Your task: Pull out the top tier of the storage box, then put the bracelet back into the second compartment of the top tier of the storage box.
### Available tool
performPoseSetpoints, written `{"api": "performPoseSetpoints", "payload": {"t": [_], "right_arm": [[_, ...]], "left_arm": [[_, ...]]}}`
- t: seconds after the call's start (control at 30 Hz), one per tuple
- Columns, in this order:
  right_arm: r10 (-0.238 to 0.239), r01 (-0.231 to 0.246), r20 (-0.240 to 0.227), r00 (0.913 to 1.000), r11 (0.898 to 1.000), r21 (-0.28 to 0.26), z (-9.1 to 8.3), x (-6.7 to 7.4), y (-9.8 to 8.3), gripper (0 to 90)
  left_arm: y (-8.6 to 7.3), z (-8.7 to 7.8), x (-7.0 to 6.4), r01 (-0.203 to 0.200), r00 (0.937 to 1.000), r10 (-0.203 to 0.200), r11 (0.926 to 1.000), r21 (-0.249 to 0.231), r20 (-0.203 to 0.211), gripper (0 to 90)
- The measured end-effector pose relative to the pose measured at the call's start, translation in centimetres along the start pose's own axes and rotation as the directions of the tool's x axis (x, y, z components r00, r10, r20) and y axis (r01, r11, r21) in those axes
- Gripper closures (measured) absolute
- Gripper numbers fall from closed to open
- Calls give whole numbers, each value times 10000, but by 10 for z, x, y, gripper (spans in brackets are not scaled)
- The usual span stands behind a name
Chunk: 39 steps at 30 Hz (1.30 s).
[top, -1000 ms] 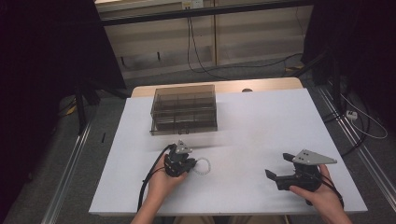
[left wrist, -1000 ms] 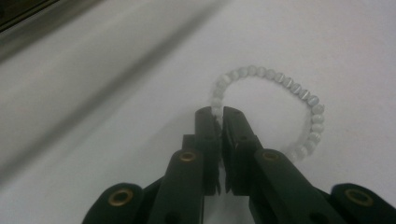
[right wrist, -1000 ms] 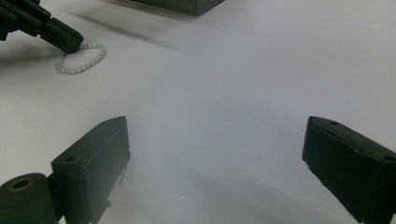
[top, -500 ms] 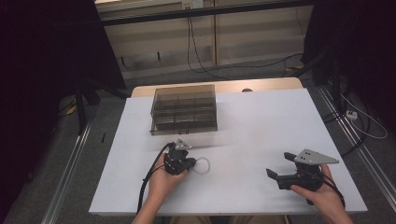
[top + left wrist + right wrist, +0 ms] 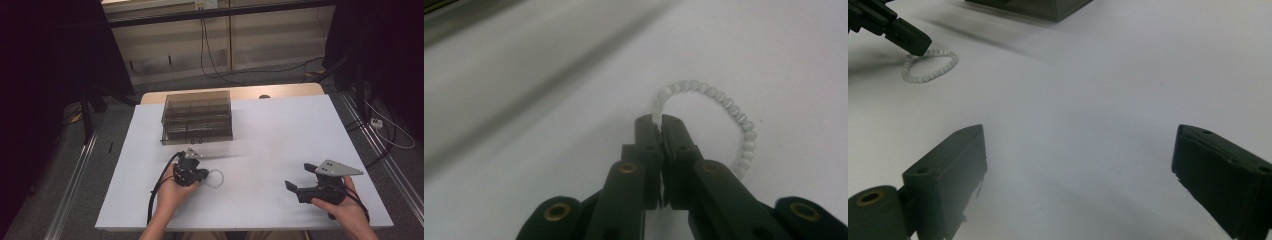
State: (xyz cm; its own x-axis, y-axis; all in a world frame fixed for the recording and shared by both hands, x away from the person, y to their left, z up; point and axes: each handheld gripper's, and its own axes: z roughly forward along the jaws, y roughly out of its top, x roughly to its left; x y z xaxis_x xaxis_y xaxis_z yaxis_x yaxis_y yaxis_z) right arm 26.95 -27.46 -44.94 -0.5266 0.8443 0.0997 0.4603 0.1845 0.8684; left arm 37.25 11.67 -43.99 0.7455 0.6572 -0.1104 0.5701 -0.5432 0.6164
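- Left gripper (image 5: pixel 658 125): jaws pressed together, pinching the near-left arc of the white bead bracelet (image 5: pixel 729 107); bracelet lies flat on the white table (image 5: pixel 280 135), in front of the smoky drawer box (image 5: pixel 197 116).
- Right gripper (image 5: pixel 1078 165): jaws spread wide, nothing between them; well apart from the bracelet, on the table's right side.
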Motion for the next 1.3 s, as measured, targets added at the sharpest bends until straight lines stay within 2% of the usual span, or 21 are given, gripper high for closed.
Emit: {"api": "performPoseSetpoints", "payload": {"t": [0.13, 0.23, 0.63, 1.3], "right_arm": [[5, -5, 2, 10000, 10000, -31, 0, 0, 0, 70], [6, -6, 6, 10000, 10000, -29, 0, 0, 0, 70], [-10, 10, -18, 10000, 10000, -74, -1, 0, 1, 69], [-77, 76, -44, 10000, 9999, -129, -2, 2, 1, 69]], "left_arm": [[3, -4, 2, 127, 9998, -126, 9999, -25, 157, 876], [8, -8, 3, 38, 9999, -39, 10000, 48, 162, 876], [26, -20, 6, 91, 9986, -107, 9995, 315, 519, 876], [45, -47, 8, 65, 9980, -112, 9971, 758, 614, 875]]}}
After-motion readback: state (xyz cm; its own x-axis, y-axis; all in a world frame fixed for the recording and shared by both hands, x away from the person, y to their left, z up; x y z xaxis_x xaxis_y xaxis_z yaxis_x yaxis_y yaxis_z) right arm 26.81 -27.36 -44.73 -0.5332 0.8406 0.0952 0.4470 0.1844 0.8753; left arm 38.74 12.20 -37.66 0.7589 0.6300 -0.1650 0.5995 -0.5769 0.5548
